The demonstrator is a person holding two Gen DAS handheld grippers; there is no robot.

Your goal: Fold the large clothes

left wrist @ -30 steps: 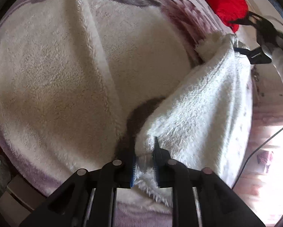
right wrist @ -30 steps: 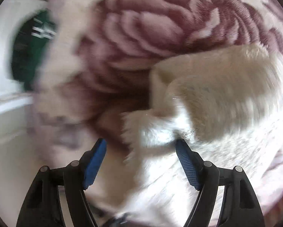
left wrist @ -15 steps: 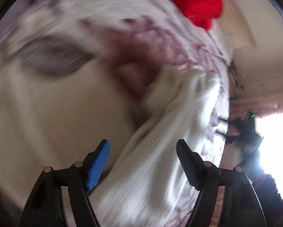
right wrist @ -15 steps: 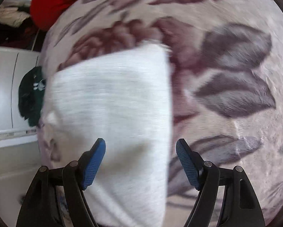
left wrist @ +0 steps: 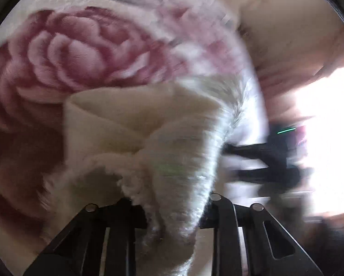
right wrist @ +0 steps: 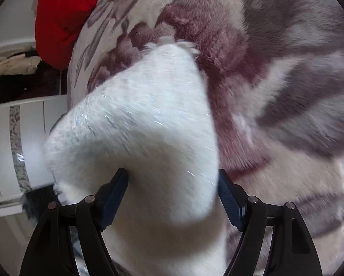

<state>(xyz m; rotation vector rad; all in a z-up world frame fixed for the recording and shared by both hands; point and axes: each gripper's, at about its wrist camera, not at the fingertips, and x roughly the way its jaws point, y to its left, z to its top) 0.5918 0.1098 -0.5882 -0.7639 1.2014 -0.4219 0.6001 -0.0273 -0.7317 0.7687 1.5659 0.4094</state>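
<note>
A white fleece garment (left wrist: 149, 142) is seen bunched on a plush bed cover printed with large pink roses (left wrist: 75, 53). In the left wrist view a fold of it rises between the jaws of the left gripper (left wrist: 172, 209), which are closing tight on the fabric; the blue pads are hidden by the pile. 1 second earlier the garment was spread wide and flat across the cover, with only a corner pinched; half a second ago these jaws stood wide apart over it. Now the cloth is gathered into a thick, doubled mound.

In the right wrist view the same garment (right wrist: 149, 126) is humped up between the spread jaws of the right gripper (right wrist: 172, 195). Its blue pads (right wrist: 229, 197) are set wide at either side of the mound, opening slightly; whether they press the fabric cannot be told through the blur. Compared with half a second earlier, the mound is closer and fills more of the view.

A red cloth (right wrist: 63, 18) lies at the cover's far edge. White furniture (right wrist: 15, 151) stands to the left. The right gripper shows as a dark blur in the left view (left wrist: 264, 161), beside glaring light. Much is smeared by motion.
</note>
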